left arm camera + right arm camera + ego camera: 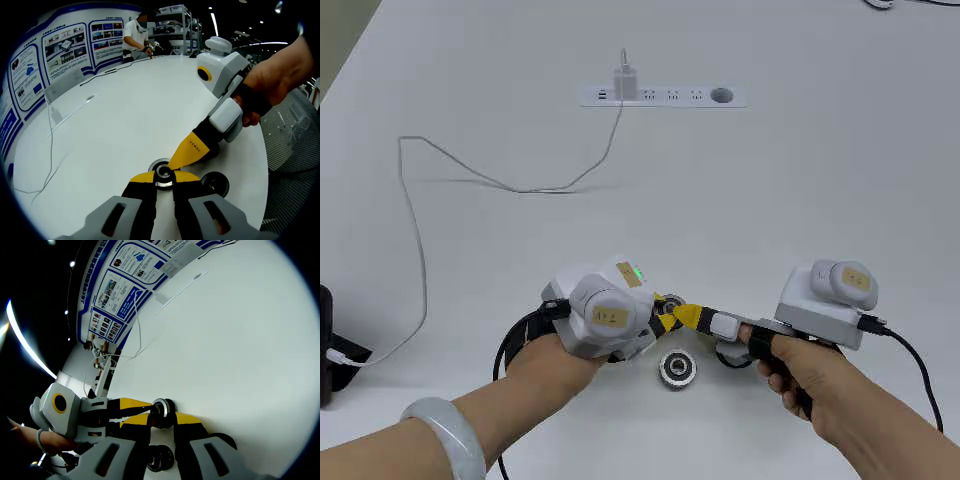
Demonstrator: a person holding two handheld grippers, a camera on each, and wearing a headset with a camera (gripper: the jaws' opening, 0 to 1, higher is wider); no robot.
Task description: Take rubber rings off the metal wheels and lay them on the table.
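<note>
Left gripper view: a metal wheel [163,173] is clamped by the left gripper [163,177] and met from the right by the narrow-set right gripper [177,160]; its hold cannot be told.

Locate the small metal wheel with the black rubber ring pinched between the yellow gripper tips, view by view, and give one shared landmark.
Head view: the small metal wheel is at lower centre, where the yellow tips meet.
Left gripper view: wheel at bottom centre, clamped in the left gripper.
Right gripper view: wheel at lower centre, clamped in the right gripper.
Shared landmark: the thin white cable.
</note>
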